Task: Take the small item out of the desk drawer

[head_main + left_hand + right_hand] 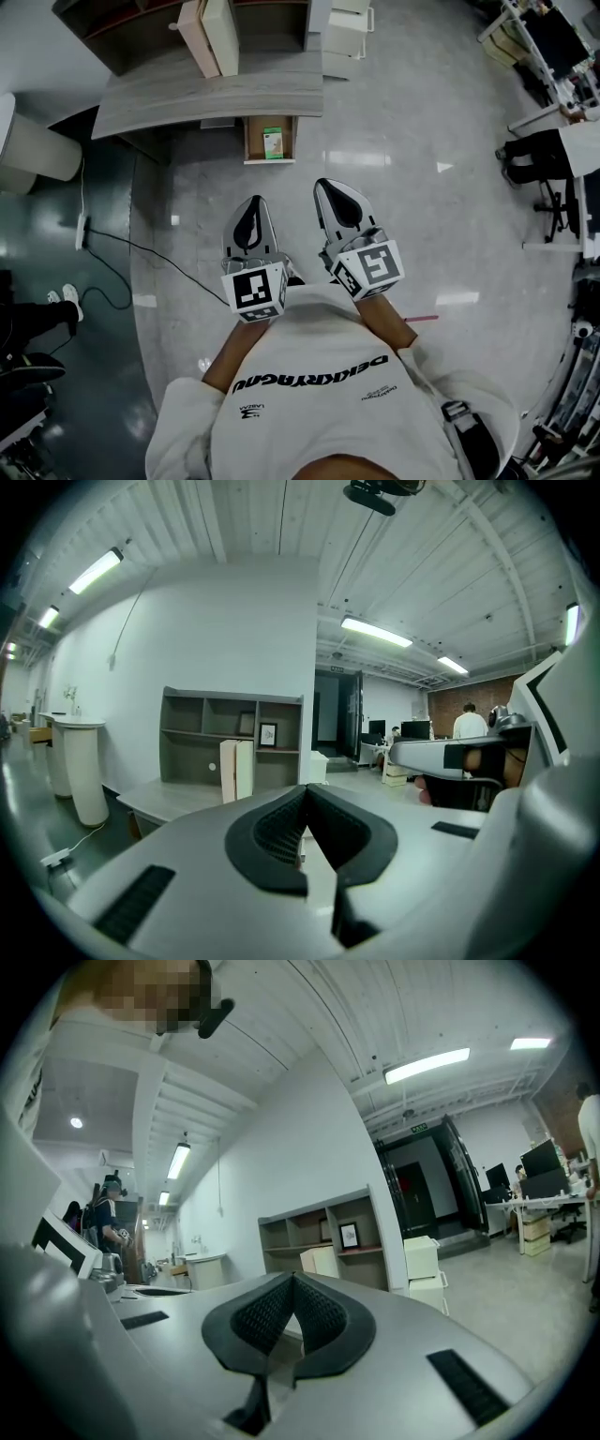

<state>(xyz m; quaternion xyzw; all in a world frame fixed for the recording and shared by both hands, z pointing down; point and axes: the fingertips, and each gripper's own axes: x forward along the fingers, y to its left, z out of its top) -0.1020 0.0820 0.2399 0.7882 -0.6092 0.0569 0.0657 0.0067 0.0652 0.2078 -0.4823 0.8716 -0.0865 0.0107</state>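
Observation:
A grey desk [206, 94] stands at the top of the head view. Its wooden drawer [249, 141] is pulled open under the front edge. Inside lies a small green item [273, 140]. My left gripper [251, 208] and right gripper [328, 187] are held side by side in front of my chest, well short of the drawer and pointing toward it. Both are shut with nothing between the jaws. In the left gripper view the closed tips [307, 794] point at the desk [169, 799]. The right gripper view shows closed tips [292, 1283] too. Neither gripper view shows the drawer.
Upright beige binders [211, 36] stand on the desk in front of a grey shelf unit [234, 733]. White cabinets [345, 33] are beside it. A power strip with a black cable [82, 230] lies on the floor to the left. An office chair [539, 159] stands far right.

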